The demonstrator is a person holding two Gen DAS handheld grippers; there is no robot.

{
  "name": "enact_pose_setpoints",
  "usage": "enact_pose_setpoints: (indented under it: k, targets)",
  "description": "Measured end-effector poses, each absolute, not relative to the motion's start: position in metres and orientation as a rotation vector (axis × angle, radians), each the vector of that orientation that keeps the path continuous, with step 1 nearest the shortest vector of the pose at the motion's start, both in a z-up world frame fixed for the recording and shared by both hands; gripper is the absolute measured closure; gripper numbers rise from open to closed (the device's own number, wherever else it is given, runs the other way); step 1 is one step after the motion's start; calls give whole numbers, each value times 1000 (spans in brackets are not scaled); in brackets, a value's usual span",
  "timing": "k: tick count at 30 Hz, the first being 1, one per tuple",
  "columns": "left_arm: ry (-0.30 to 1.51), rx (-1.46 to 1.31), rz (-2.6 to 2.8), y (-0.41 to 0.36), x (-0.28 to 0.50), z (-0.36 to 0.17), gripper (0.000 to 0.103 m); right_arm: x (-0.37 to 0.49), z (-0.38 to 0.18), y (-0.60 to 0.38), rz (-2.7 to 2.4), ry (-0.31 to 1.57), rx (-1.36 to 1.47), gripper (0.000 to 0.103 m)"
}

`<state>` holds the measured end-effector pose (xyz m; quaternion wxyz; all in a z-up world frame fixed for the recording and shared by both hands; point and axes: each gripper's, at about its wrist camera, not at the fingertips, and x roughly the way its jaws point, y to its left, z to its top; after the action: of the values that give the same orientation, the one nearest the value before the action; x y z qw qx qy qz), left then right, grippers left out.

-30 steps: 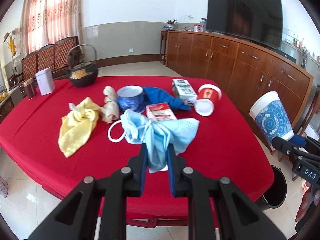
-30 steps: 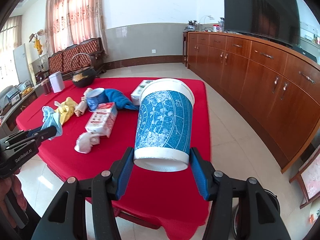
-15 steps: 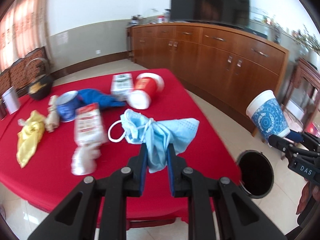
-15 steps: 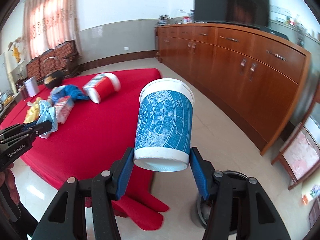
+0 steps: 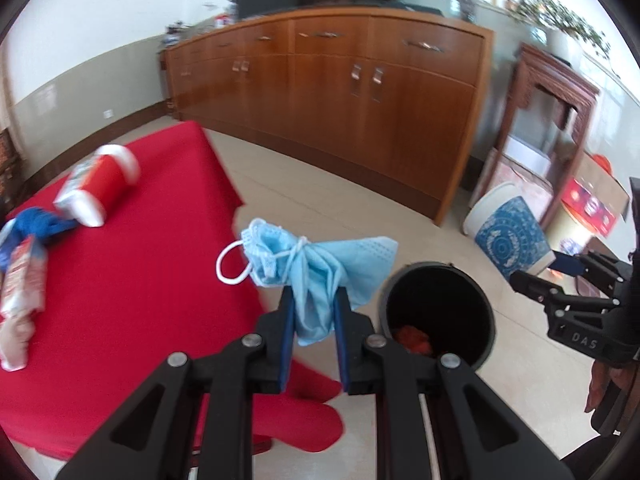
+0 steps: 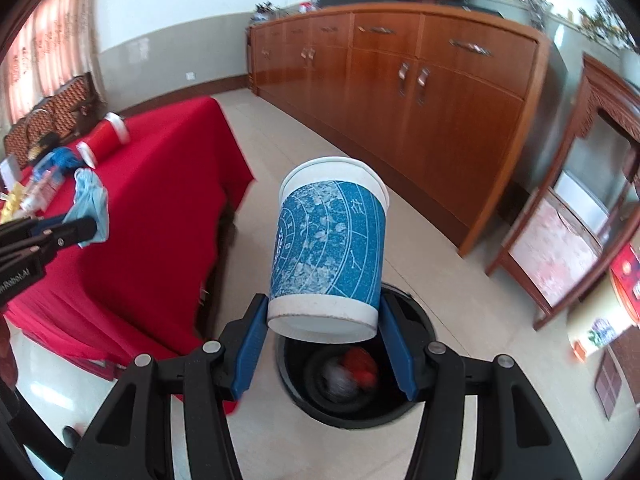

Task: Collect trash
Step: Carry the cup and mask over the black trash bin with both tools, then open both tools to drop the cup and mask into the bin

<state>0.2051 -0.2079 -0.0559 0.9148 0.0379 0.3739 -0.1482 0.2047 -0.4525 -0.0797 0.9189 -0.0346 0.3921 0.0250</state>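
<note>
Red table (image 5: 132,280) is sitting beside black bin (image 6: 420,320); left gripper (image 5: 313,314) is pinching blue mask (image 5: 320,268), right gripper (image 6: 322,344), marked "DAS", is squeezing blue cup (image 6: 328,248).

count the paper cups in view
2: a blue cup held in the right claw above the bin, a red cup lying on the table.

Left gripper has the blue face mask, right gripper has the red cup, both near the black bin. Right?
Not quite: the right gripper holds a blue-patterned cup, as the right wrist view shows. The left gripper does grip the face mask, near the black bin.
</note>
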Motion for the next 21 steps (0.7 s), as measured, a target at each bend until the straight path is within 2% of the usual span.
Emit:
enact_pose_setpoints:
  k: [7,21]
  targets:
    - [845,123,-427,-269,218,-88,84,210,-126,-498,37,902,-58,45]
    - [1084,189,-516,-358,251,-189,84,220,-221,-535,91,1067,-119,45]
